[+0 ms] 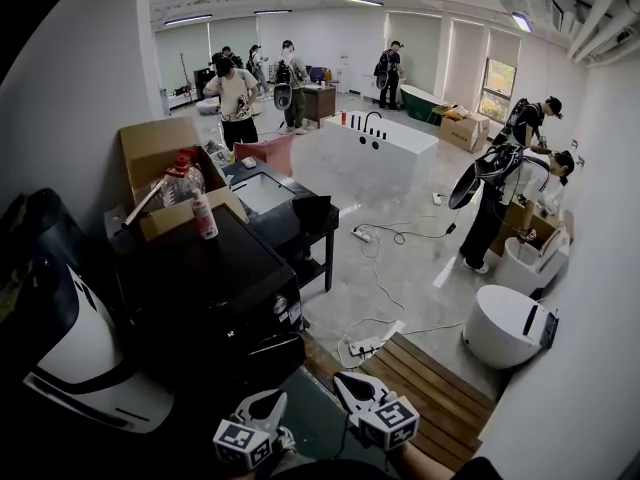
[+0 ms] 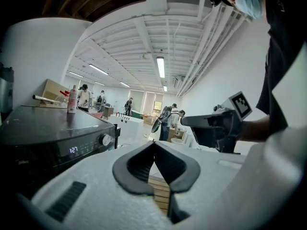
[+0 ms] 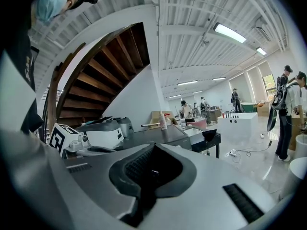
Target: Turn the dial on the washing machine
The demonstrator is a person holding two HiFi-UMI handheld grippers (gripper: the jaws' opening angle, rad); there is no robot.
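The black washing machine (image 1: 200, 278) stands at the left of the head view, with its round dial (image 1: 280, 305) on the front panel at the right corner. Both grippers hang low in front of it, apart from the machine. My left gripper (image 1: 266, 404) is shut and holds nothing. My right gripper (image 1: 346, 382) is beside it, also shut and empty. In the left gripper view the silver dial (image 2: 105, 139) shows next to a lit display (image 2: 73, 150), well beyond the closed jaw tips (image 2: 154, 143). The right gripper view looks over its shut tips (image 3: 153, 145) at the machine's top (image 3: 158, 134).
A cardboard box (image 1: 160, 153) and bottles (image 1: 200, 203) rest on the machine's far side. A black table (image 1: 300, 223) stands behind it. A wooden step (image 1: 425, 383), floor cables (image 1: 365, 346), white toilets (image 1: 505, 323) and a long white tub (image 1: 385, 148) lie to the right. Several people stand farther off.
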